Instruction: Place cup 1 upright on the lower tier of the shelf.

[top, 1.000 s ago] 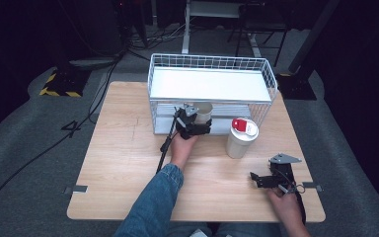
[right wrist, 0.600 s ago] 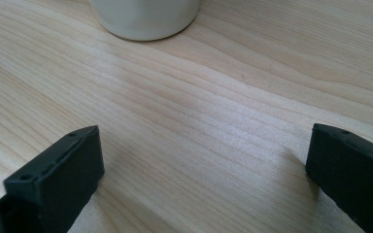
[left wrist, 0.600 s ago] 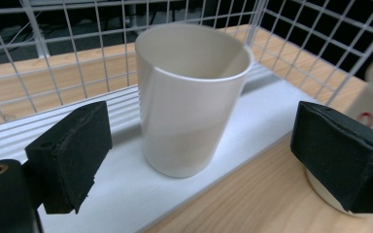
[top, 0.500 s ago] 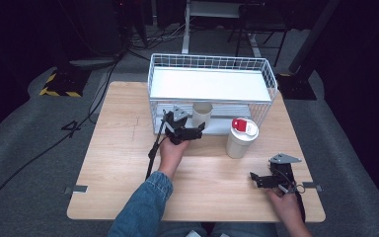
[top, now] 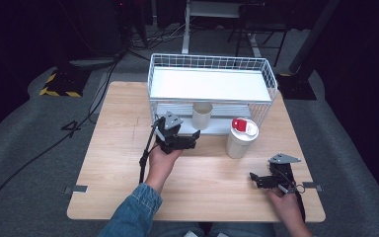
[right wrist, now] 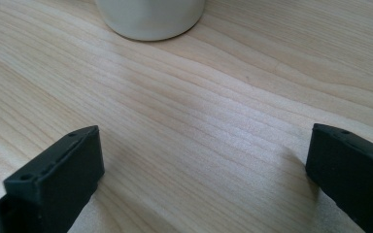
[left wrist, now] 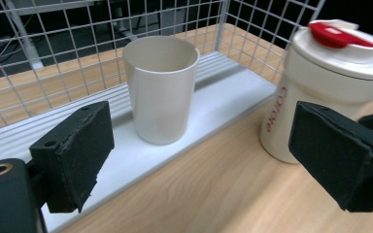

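While jaws closing with nothing between them, left gripper [top: 193, 138] clear of cream cup [left wrist: 161, 88] upright on wire rack's [top: 212, 64] lower shelf; right gripper [top: 257, 180] apart on counter [top: 113, 148].

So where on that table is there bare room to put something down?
The table's left half, beside the left gripper, is bare, as is the strip between both hands. It is crowded at the rack, where the cup and jar stand.
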Available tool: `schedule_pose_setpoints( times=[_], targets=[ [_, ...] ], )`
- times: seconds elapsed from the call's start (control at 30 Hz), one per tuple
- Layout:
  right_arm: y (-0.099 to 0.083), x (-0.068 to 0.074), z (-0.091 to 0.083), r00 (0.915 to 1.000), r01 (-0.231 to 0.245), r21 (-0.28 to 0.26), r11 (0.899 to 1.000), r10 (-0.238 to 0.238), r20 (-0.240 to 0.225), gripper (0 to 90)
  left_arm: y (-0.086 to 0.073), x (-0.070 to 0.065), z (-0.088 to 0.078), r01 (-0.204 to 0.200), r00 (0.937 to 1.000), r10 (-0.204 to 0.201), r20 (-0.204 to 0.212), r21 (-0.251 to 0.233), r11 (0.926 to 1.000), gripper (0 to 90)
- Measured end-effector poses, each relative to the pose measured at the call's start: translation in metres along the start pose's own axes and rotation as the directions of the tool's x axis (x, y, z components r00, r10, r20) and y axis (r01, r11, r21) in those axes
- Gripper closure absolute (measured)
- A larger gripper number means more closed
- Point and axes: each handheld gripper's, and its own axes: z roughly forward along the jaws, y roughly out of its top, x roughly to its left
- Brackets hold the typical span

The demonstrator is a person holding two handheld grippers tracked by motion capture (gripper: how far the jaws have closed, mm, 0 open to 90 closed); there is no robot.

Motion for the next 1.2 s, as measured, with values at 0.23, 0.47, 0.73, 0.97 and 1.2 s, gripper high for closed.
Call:
schedule_pose_setpoints(
  times=[0.23,0.47,0.73,0.97,1.2],
  targets=[
    [0.0,0.0,0.0,1.0,0.0,0.0,1.0,0.0,0.0,0.5,-0.007,-0.008,-0.028,-0.028,0.9994,0.028,0.023,0.038,0.9989,9.9],
    [0.0,0.0,0.0,1.0,0.001,-0.001,1.0,-0.001,-0.001,0.5,-0.021,-0.013,-0.05,-0.066,0.9972,0.063,0.04,0.06,0.9961,9.9],
    [0.0,0.001,0.0,0.9999,0.007,-0.001,1.0,-0.007,-0.008,0.5,-0.05,-0.004,-0.065,-0.039,0.9993,0.038,0.006,0.085,0.9956,12.3],
    [0.0,0.001,0.0,0.9999,0.007,0.0,1.0,-0.007,-0.009,0.5,-0.065,0.004,-0.076,-0.054,0.9985,0.054,-0.001,0.12,0.9913,14.2],
    [0.0,0.001,0.0,0.9999,0.009,0.0,1.0,-0.009,-0.01,0.5,-0.091,0.007,-0.077,-0.076,0.997,0.077,0.006,0.204,0.9761,14.6]
  ],
)
